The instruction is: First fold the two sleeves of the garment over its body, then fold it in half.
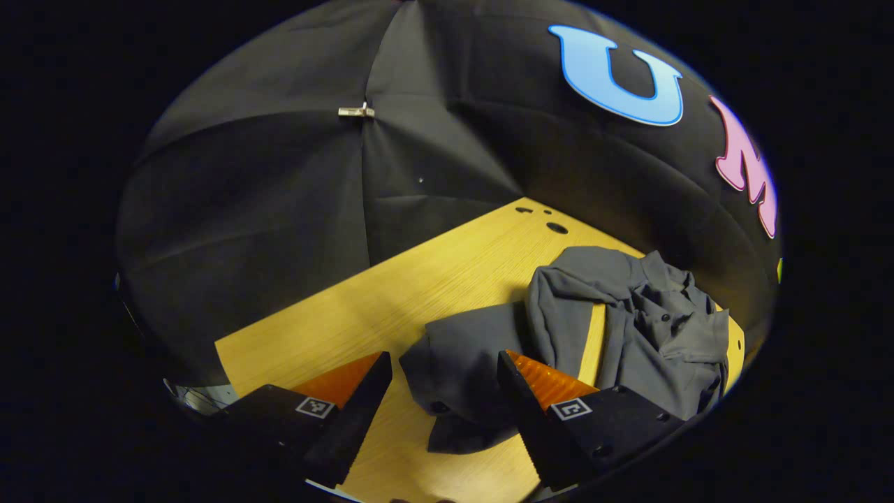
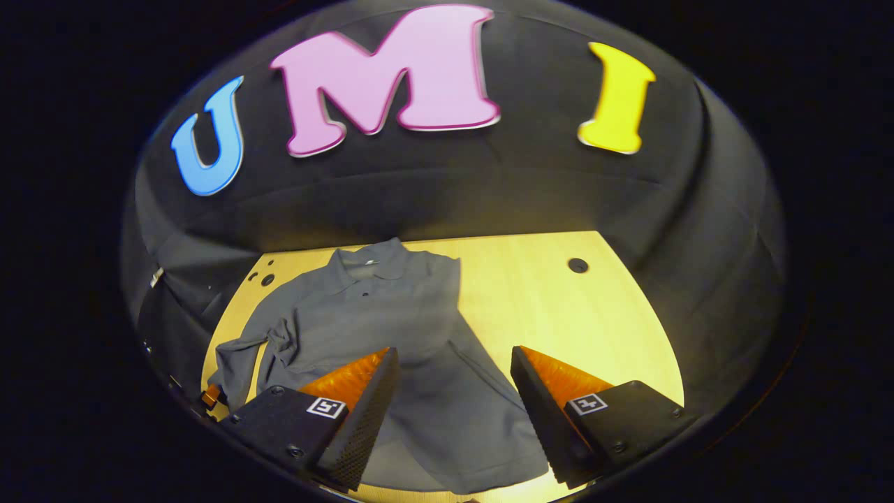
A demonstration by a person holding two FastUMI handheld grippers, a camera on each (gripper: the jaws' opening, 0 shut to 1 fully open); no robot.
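Grey garment (image 2: 391, 328) on the table (image 2: 559, 307), beneath both grippers' wide-open, empty jaws.

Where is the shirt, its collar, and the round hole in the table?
Shirt (image 2: 391, 321), right gripper view, on the chest.
Collar (image 2: 370, 262), right gripper view, on its front edge.
Round hole (image 2: 577, 265), right gripper view, the dark hole itself, in the wooden table (image 2: 559, 314).

A recording booth is indicated: a wooden tabletop (image 2: 614, 328) is enclosed by draped black cloth walls (image 1: 265, 209).
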